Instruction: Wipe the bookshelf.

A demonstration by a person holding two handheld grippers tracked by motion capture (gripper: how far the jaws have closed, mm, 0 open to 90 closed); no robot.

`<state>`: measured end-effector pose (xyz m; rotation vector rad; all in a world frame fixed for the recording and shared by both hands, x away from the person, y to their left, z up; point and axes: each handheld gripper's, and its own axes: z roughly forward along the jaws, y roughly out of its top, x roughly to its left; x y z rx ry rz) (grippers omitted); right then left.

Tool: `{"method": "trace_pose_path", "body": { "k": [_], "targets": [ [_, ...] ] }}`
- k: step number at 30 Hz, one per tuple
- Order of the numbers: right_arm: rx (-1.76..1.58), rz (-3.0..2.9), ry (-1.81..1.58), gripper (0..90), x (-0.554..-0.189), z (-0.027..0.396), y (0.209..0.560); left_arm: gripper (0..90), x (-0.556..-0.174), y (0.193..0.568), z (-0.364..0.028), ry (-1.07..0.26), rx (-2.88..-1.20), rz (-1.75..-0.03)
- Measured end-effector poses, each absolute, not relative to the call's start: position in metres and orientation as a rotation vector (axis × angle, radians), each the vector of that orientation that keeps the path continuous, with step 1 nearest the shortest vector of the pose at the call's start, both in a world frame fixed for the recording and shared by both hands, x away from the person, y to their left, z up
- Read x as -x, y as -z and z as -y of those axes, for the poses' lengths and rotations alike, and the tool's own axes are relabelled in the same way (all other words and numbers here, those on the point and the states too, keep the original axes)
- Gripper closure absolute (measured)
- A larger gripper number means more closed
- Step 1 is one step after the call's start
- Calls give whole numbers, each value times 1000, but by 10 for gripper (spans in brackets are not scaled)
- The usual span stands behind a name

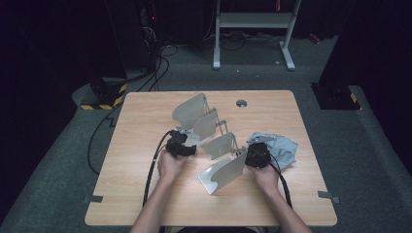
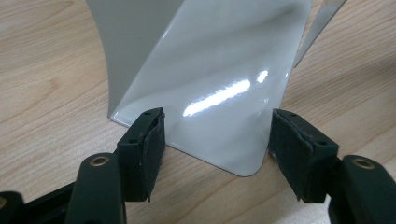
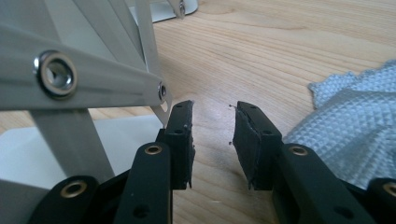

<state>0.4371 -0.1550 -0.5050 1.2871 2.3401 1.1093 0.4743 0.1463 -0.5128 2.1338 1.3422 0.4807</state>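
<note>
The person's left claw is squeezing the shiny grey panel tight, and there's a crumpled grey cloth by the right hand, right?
Not quite. The left claw is open: the left gripper view shows the shiny grey panel between its pads, which stand apart from its edges. The crumpled grey cloth does lie by the right hand.

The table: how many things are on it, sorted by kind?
Folding metal rack with grey panels: 1
Grey-blue waffle cloth: 1
Hand-held black tools: 2, the left tool and the right tool
Total: 4
</note>
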Motion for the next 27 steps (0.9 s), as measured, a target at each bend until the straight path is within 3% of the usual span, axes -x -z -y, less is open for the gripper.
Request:
{"method": "trace_pose_path", "body": {
  "k": [27],
  "targets": [
    [-1234, -2368, -1142, 669, -419, 151, 505, 357, -501, 517, -127, -472, -2147, -1210]
  ]
}}
